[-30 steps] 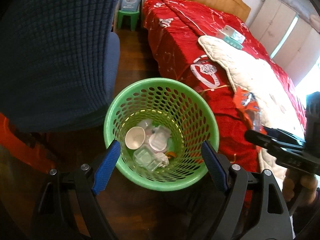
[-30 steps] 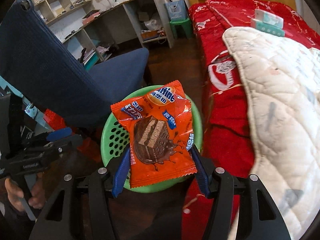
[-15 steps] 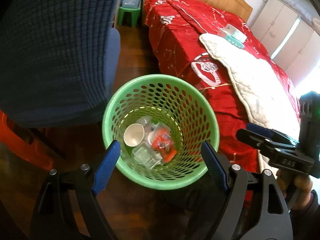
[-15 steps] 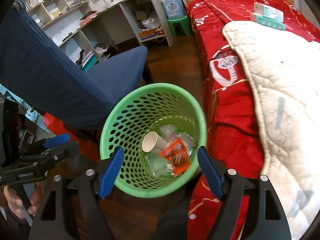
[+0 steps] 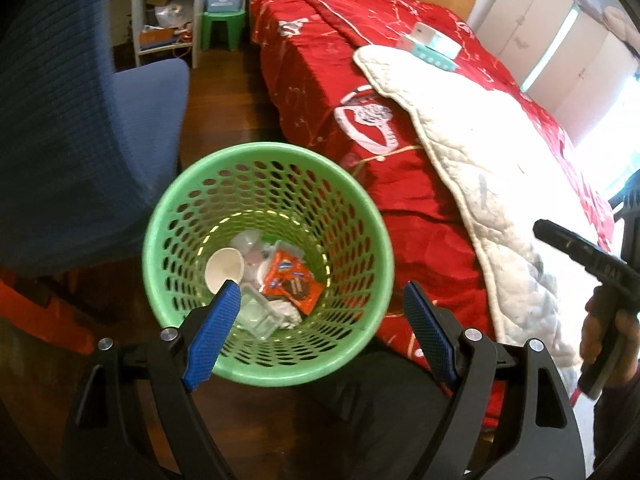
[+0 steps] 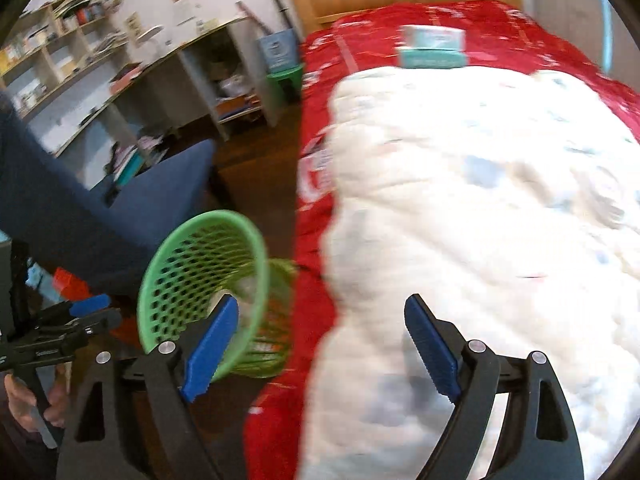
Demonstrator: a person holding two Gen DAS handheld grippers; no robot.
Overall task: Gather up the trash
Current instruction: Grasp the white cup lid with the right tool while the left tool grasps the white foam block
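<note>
green mesh basket sits on the floor against the bed, right below the left gripper, whose jaws stand wide with nothing between them; the orange wrapper already lies inside. the right gripper, jaws opening and bare, tilts down over the white quilt, basket to its left.

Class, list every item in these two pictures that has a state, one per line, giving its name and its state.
green basket: upright on the floor, holding trash
orange wrapper: lying inside the basket
paper cup: on its side in the basket
left gripper: open, nothing between the fingers
right gripper: jaws opening, nothing between them
white quilt: spread over the red bed
</note>
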